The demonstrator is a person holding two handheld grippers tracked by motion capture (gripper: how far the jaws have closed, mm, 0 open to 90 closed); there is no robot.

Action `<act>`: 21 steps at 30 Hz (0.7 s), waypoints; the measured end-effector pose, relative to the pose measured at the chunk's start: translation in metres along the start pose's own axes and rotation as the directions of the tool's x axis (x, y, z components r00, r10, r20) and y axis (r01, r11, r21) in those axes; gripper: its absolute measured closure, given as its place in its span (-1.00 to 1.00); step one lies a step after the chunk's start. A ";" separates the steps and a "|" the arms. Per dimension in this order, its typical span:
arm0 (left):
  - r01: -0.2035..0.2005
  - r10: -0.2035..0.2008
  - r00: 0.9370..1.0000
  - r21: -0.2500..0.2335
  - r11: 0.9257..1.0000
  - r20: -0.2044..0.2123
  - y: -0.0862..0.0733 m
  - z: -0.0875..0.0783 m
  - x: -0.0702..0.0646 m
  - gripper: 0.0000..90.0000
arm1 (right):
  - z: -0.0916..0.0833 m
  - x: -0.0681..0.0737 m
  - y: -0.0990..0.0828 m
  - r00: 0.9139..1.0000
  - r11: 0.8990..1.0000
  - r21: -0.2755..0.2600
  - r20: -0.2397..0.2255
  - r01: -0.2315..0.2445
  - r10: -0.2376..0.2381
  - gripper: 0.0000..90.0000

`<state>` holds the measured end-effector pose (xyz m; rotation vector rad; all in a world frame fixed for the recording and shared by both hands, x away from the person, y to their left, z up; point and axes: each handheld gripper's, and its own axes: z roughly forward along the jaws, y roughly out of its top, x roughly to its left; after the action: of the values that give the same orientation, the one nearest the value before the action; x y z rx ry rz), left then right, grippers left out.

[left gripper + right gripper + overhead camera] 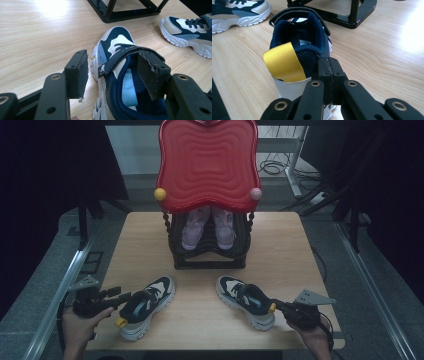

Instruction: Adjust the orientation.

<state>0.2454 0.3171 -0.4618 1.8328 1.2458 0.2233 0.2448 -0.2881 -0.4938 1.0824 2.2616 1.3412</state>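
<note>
Navy sneakers lie on the desk in front of the black rack [207, 262]. High view: left shoe [145, 306], right shoe [247, 301]. Left gripper [112, 72] open, straddling the collar (not yet pinched); right gripper [329, 75] closed at the heel. Next: probably close left, lift toward rack.

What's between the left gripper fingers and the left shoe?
Nothing visible. The left gripper is open and already straddles the left shoe's side wall: one finger sits inside the opening by the strap, the other outside over bare table.
</note>
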 end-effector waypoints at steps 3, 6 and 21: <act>-0.001 0.001 1.000 -0.001 1.000 -0.002 0.000 0.000 0.000 -0.06 | 0.000 0.001 0.000 1.000 1.000 0.001 0.006 0.002 -0.002 1.00; -0.002 0.002 1.000 0.000 1.000 -0.001 0.000 0.000 0.000 -0.06 | -0.001 0.002 0.000 1.000 1.000 0.002 0.011 0.000 0.000 1.00; -0.003 0.003 1.000 -0.003 1.000 -0.002 0.000 -0.001 0.000 -0.06 | -0.001 0.004 0.001 1.000 1.000 0.006 0.021 -0.005 0.005 1.00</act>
<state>0.2448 0.3181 -0.4611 1.8325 1.2438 0.2279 0.2423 -0.2854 -0.4920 1.0998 2.2514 1.3197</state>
